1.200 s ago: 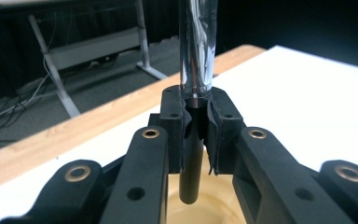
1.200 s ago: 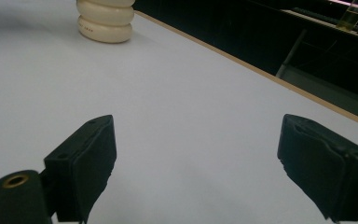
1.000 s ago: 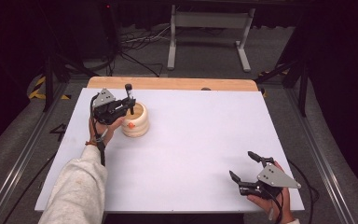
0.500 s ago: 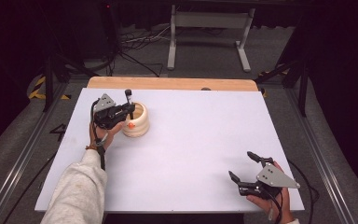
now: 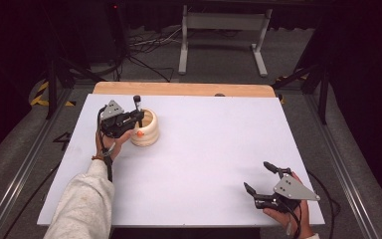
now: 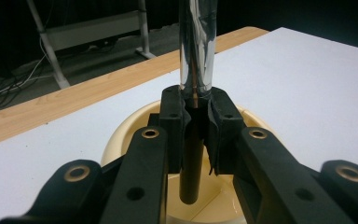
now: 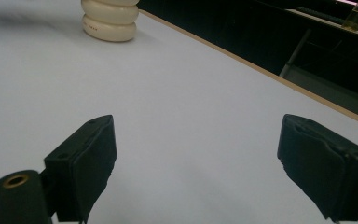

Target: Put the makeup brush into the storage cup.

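Between the closed jaws of the left gripper (image 6: 196,126), a dark rod (image 6: 195,60) is standing upright, its lower end dipping into the cream bowl (image 5: 146,130) at the table's (image 5: 214,149) far left. Well apart, near the front right corner, the right gripper (image 5: 264,182) is resting with jaws spread wide, gripping nothing.

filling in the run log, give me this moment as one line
left gripper: shut on dark rod, upright, lower end inside cream ribbed bowl | right gripper: open, idle near table front edge
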